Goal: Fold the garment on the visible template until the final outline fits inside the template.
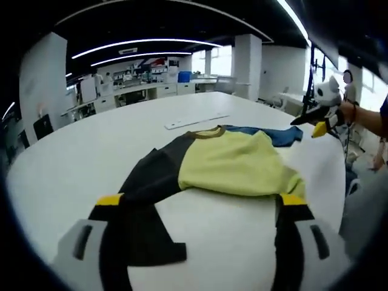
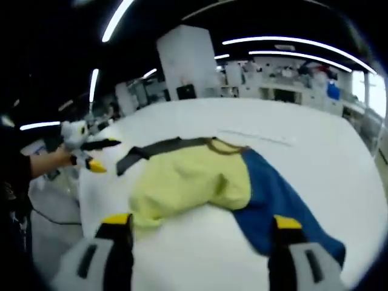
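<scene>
Yellow cloth forms the middle panel of the garment (image 1: pixel 233 160), which lies rumpled on the white table (image 1: pixel 91 151). In the left gripper view it has a black sleeve running toward 7 o'clock, where the cuff lies between that view's own jaws, and a blue sleeve showing past it at 1 o'clock. A brown collar band sits at the far edge of the yellow part.

Left gripper (image 1: pixel 200 209): its two yellow-tipped black jaws stand spread wide at the bottom of the view, holding nothing; the black cuff lies on the table between them, and whether either jaw touches it cannot be told. Right gripper (image 2: pixel 203 227): its jaws are likewise spread apart with nothing pinched, the near hem of the yellow panel and the blue sleeve lying in the gap between them.

In the right gripper view the garment (image 2: pixel 200 176) stretches from the black sleeve at 10 o'clock to the blue sleeve at 4 o'clock, the blue end reaching near the right-hand jaw. The other gripper shows at 9 o'clock in that view, held by a hand off the table's edge.

A thin pale strip (image 1: pixel 197 121) lies flat on the table beyond the collar, apart from the cloth. I cannot make out any template outline on the surface.

Bare tabletop spreads wide toward 10 and 11 o'clock in the left gripper view; the table's rounded edge curves close at 3 o'clock. Benches (image 1: pixel 145 91) stand well behind.
</scene>
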Available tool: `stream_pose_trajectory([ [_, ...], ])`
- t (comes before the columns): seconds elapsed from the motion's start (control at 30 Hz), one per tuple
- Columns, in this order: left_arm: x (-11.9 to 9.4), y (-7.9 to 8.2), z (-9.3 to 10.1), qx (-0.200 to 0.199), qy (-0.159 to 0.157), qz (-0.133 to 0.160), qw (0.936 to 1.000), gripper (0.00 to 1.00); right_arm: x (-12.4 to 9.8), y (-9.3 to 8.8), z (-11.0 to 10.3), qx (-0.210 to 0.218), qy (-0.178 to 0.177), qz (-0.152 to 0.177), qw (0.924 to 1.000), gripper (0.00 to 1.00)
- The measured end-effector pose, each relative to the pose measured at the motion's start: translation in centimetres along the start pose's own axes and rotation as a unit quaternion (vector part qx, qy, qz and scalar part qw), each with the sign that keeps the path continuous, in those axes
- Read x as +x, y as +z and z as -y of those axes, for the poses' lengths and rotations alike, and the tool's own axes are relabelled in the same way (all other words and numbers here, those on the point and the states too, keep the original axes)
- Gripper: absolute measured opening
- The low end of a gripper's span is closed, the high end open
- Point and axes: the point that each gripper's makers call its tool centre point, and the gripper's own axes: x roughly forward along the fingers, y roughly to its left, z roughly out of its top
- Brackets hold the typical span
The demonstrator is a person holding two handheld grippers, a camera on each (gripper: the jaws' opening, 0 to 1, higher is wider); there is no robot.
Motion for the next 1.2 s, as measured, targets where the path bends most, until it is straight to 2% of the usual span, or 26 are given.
stream_pose_trajectory([
  [0.27,-1.1,-0.4,1.5,0.005,-0.014,-0.001,0.9999,0.99,2.6,0.2,-5.8,-0.035,0.067,-0.012,0.997,0.89],
  [0.57,-2.3,-0.4,3.0,0.004,-0.021,0.006,0.9997,0.98,4.9,-0.2,-11.0,-0.104,0.12,-0.03,0.9868,0.77],
  [0.7,-2.8,-0.9,3.8,0.011,-0.029,0.001,0.9995,0.97,5.8,-0.9,-12.0,-0.12,0.13,-0.044,0.9832,0.68],
  [0.9,-3.1,-1.6,5.3,-0.01,-0.044,0.0,0.999,0.95,6.9,-2.2,-13.0,-0.148,0.135,-0.062,0.9777,0.53],
  [0.97,-3.1,-1.8,5.8,-0.011,-0.05,-0.002,0.9987,0.95,7.3,-2.7,-13.2,-0.167,0.131,-0.065,0.9749,0.49],
  [1.1,-3.1,-2.2,6.6,-0.013,-0.059,-0.004,0.9982,0.93,8.4,-4.4,-13.1,-0.22,0.12,-0.095,0.9634,0.44],
  [1.2,-3.2,-2.3,7.0,-0.013,-0.063,-0.006,0.9979,0.93,9.0,-5.2,-12.8,-0.229,0.108,-0.101,0.9621,0.36],
])
